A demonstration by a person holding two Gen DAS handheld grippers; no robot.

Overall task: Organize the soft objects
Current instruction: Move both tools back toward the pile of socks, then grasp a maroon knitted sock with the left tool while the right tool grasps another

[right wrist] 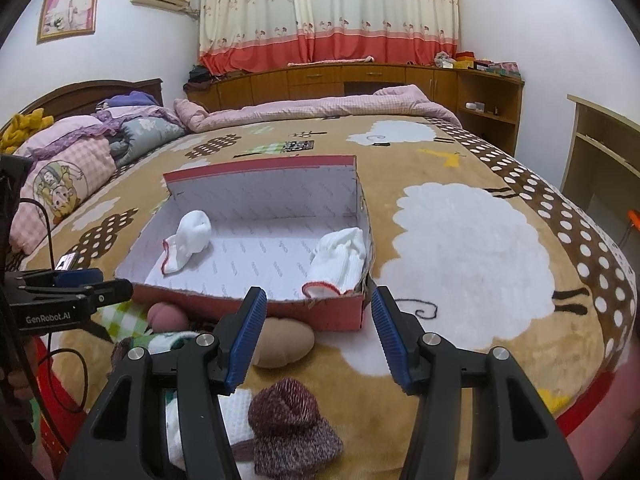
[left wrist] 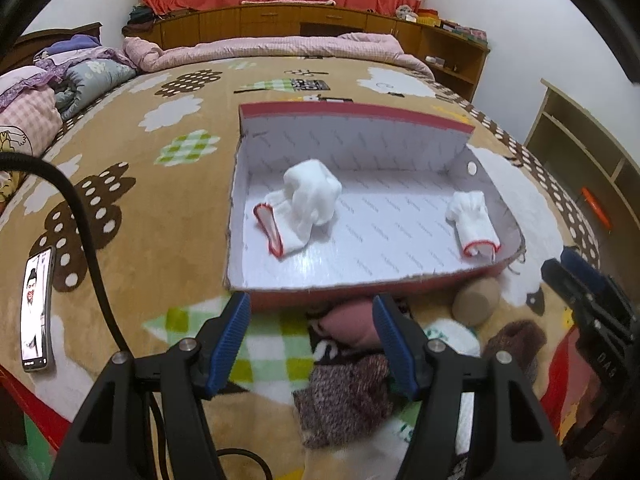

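A red cardboard box (left wrist: 400,118) (right wrist: 320,312) with a white lining stands open on the bed. Two rolled white socks with red cuffs lie in it, one at the left (left wrist: 304,204) (right wrist: 188,240), one at the right (left wrist: 474,220) (right wrist: 340,260). In front of the box lie a pink sock roll (left wrist: 352,324) (right wrist: 168,316), a tan roll (left wrist: 476,300) (right wrist: 284,340), a maroon knit roll (right wrist: 288,416) (left wrist: 344,396) and a white piece (left wrist: 452,336). My left gripper (left wrist: 312,344) is open above the pink roll. My right gripper (right wrist: 318,336) is open above the tan and maroon rolls.
A phone (left wrist: 38,312) lies on the blanket at the left. A black cable (left wrist: 92,248) crosses near it. Folded quilts (right wrist: 80,152) are piled by the headboard. Wooden shelves (left wrist: 580,152) stand to the right of the bed.
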